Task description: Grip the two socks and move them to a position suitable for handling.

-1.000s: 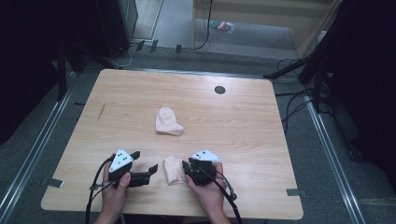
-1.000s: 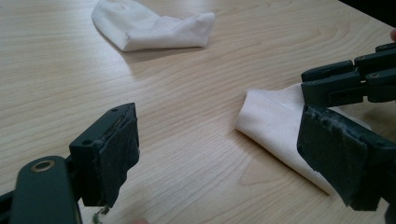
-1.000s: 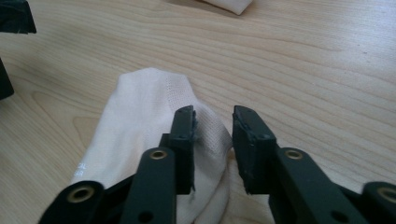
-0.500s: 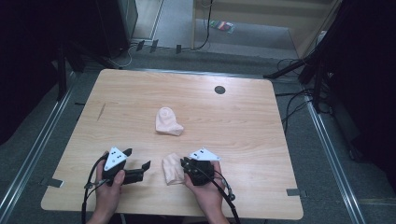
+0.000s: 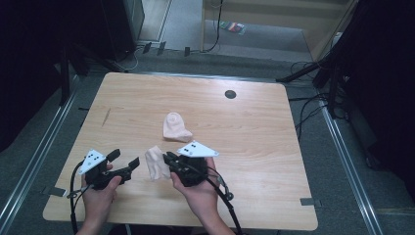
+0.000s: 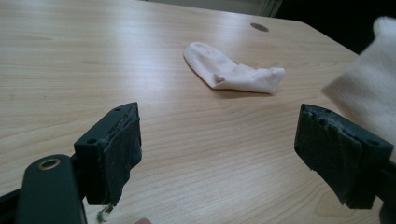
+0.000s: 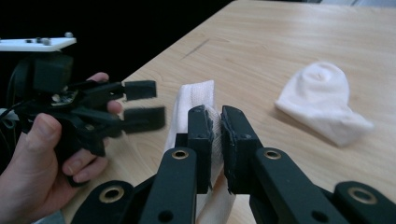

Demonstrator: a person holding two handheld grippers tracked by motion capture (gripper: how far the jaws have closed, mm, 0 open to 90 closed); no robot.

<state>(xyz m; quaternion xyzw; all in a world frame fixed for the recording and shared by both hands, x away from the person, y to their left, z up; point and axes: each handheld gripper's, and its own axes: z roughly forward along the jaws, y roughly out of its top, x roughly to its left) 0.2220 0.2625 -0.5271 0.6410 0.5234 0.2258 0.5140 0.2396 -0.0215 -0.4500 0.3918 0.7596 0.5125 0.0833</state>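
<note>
Since half a second ago, the right gripper (image 5: 167, 159) has carried the pinched cream-white cotton sock (image 5: 155, 162) a little up the pale wooden table (image 5: 254, 142), toward 12 o'clock, and the sock now hangs raised off the wood at its upper end. The left gripper (image 5: 123, 160) has drawn a touch away toward 9 o'clock, leaving a clearer gap between it and that sock. The second cream-white sock (image 5: 175, 127) at the table's centre lies where it lay.

Two socks are in sight. The held one sits at about 7 o'clock from the table's centre, near the front edge; in the right gripper view its folded cloth (image 7: 198, 100) is squeezed between the two black jaws, which stand closed on it with only the fabric between the pads. The loose one (image 7: 322, 100) lies flat, at 12 o'clock from the held one and well apart from it.

Two grippers, one in each of the person's two hands. The left one hovers with jaws spread wide and nothing between them; in its own view the loose sock (image 6: 231, 72) rests far ahead and the held sock (image 6: 369, 88) rises at 3 o'clock, beside the right-hand pad. One small dark round hole (image 5: 230, 94) marks the table at 12 o'clock.
</note>
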